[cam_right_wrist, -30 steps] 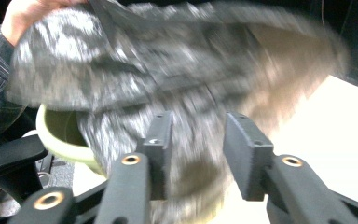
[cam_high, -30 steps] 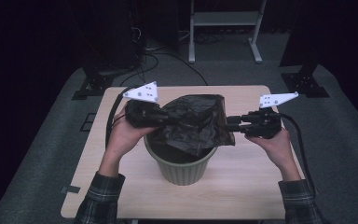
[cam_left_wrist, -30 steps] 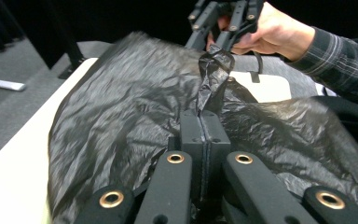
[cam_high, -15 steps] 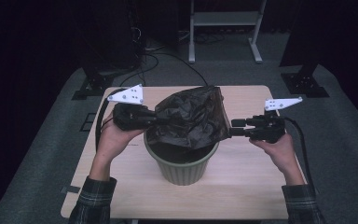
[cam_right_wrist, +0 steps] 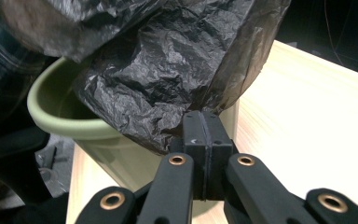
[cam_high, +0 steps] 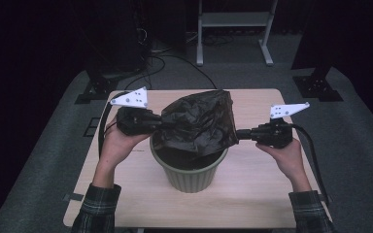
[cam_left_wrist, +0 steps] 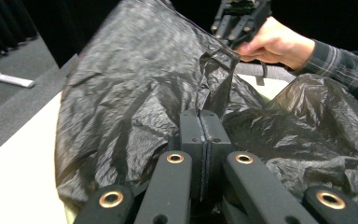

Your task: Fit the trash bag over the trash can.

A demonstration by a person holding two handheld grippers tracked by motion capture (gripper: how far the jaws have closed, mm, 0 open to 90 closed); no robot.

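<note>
We hold a crumpled black plastic bin bag (cam_high: 199,124) stretched between our two grippers above a round olive-green plastic waste bin (cam_high: 190,174), which stands near the middle of the pale wooden table (cam_high: 252,204), a little closer to its near edge than to its far one. Our left gripper (cam_high: 162,124) comes in from the table's left side and has its jaws pressed fully together on the left edge of the bag; in the left gripper view the two black pads meet with the film (cam_left_wrist: 135,107) pinched between them and the sheet rising up and away beyond the tips. Our right gripper (cam_high: 240,134) reaches in from the table's right side, and its jaws have just been closing; in the right gripper view they now stand tight together on the lower right corner of the bag (cam_right_wrist: 177,70), with the bin's green rim (cam_right_wrist: 60,119) just beyond and below. The bag hangs over the bin's mouth, its lower folds dipping toward the opening, while its upper part billows toward the table's far edge.
</note>
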